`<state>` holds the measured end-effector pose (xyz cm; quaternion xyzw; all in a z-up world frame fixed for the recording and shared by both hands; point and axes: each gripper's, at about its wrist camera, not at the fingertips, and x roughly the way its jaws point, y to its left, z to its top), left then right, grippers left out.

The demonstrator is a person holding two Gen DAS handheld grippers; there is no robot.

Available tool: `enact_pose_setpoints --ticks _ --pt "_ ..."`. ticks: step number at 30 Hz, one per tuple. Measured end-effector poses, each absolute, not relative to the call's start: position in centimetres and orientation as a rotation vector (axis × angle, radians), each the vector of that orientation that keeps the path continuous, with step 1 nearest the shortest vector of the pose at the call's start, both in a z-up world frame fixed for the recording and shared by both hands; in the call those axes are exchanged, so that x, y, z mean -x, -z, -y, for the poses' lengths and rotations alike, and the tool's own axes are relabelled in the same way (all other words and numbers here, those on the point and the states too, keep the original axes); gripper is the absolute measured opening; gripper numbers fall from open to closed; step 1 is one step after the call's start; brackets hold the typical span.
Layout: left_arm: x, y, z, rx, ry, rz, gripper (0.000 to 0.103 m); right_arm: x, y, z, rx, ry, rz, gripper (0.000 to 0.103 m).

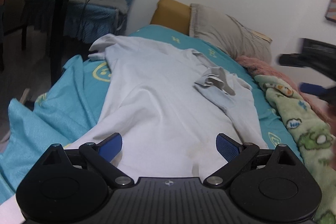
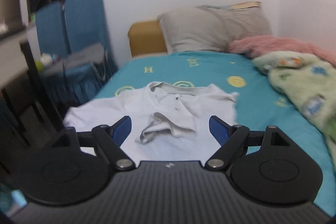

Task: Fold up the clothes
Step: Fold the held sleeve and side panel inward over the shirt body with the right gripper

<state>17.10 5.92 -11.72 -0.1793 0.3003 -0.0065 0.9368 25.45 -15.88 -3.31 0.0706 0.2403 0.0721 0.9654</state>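
A pale blue-white polo shirt [image 1: 159, 98] lies spread along the teal bed sheet [image 1: 63, 102], collar toward the pillow. One sleeve [image 1: 218, 81] is folded over onto the body. My left gripper [image 1: 169, 145] hovers open over the shirt's lower part, nothing between its blue pads. In the right wrist view the same shirt [image 2: 168, 110] lies ahead with the crumpled sleeve [image 2: 161, 129] on its chest. My right gripper [image 2: 170, 128] stands wide open above it, holding nothing. The right gripper [image 1: 310, 72] also shows, blurred, at the right edge of the left wrist view.
A grey pillow [image 2: 214, 26] and mustard headboard [image 2: 145, 37] are at the bed's far end. A green patterned blanket [image 2: 302, 81] and pink blanket [image 2: 279, 43] lie along the wall side. A blue-covered chair [image 2: 73, 39] and dark desk [image 1: 61, 14] stand beside the bed.
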Motion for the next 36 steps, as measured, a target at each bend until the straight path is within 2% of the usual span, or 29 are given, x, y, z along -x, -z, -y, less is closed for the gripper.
enact_pose_setpoints --ticks 6,11,17,19,27,29,31,32,33,34,36 --pt "-15.1 10.3 -4.6 0.317 0.089 -0.626 0.097 -11.1 0.6 21.1 -0.258 -0.101 -0.498 0.083" --pt "-13.1 9.4 -3.6 0.338 0.178 -0.703 0.096 -3.5 2.4 25.4 -0.435 -0.03 -0.499 0.083" --pt "-10.7 9.1 0.1 0.346 0.373 -0.803 0.09 -0.5 2.4 29.8 -0.598 0.003 -0.431 0.084" --pt "-10.0 9.0 2.1 0.348 0.444 -0.826 0.084 -0.4 2.4 30.3 -0.6 0.005 -0.408 0.084" --pt "-8.6 11.5 8.9 0.39 0.606 -0.982 0.081 -1.5 4.6 31.1 -0.615 -0.02 -0.5 0.083" --pt "-8.7 12.4 9.9 0.359 0.597 -1.01 0.069 -1.9 4.8 30.9 -0.601 -0.016 -0.518 0.083" --pt "-9.0 12.9 10.2 0.331 0.593 -1.022 0.038 -2.2 5.1 30.8 -0.601 -0.02 -0.533 0.083" --pt "-9.1 13.0 10.2 0.334 0.607 -1.024 0.028 -2.3 5.1 30.8 -0.602 -0.023 -0.538 0.083" --pt "-9.1 12.9 10.0 0.338 0.612 -1.025 0.01 -2.3 5.2 30.8 -0.603 -0.026 -0.541 0.083" --pt "-9.2 12.8 9.7 0.342 0.618 -1.027 0.004 -2.3 5.2 30.7 -0.603 -0.028 -0.544 0.083" --pt "-9.4 12.0 8.6 0.365 0.6 -1.054 0.002 -2.2 5.4 30.7 -0.607 -0.03 -0.551 0.083"
